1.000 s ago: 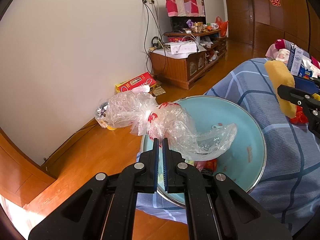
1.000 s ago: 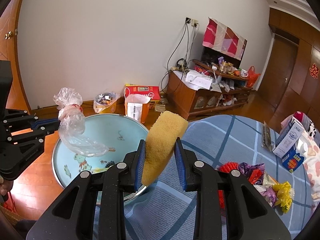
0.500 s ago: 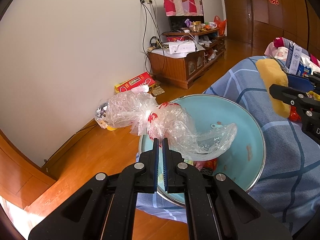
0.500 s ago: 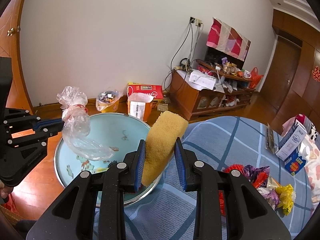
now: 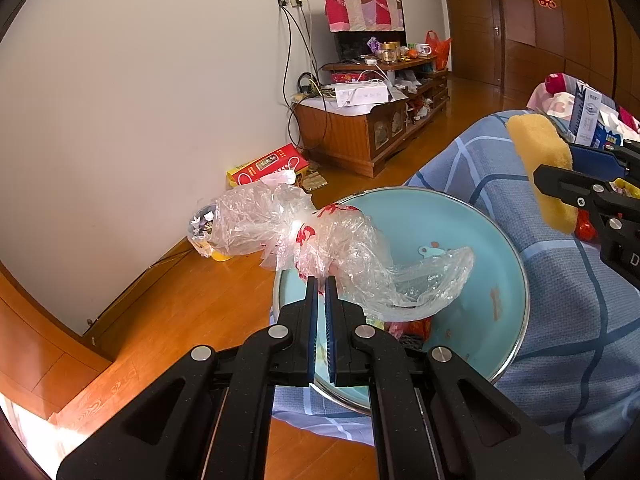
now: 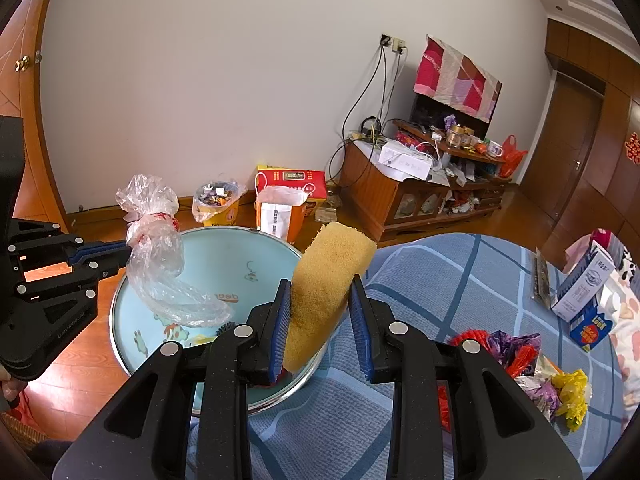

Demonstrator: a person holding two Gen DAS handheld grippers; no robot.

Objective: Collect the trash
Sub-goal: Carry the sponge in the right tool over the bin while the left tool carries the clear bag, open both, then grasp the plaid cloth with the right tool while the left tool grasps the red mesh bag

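Note:
My left gripper (image 5: 322, 282) is shut on a crumpled clear plastic bag (image 5: 332, 240) with red print, held above the light blue basin (image 5: 500, 240). The bag (image 6: 160, 256) and left gripper (image 6: 124, 252) also show at the left of the right wrist view. My right gripper (image 6: 320, 288) is shut on a yellow sponge (image 6: 326, 284), held over the basin's (image 6: 224, 256) right rim. The sponge (image 5: 540, 164) shows at the right of the left wrist view. Some trash lies in the basin's bottom.
The basin sits on a table with a blue checked cloth (image 6: 440, 288). Colourful wrappers (image 6: 520, 360) and a carton (image 6: 588, 292) lie on its right side. On the floor by the wall stand a yellow bin (image 6: 218, 204), a paper bag (image 6: 276, 216) and a wooden TV cabinet (image 6: 400, 196).
The right gripper with the sponge has moved left, closer to the basin. The left gripper holds the bag almost still.

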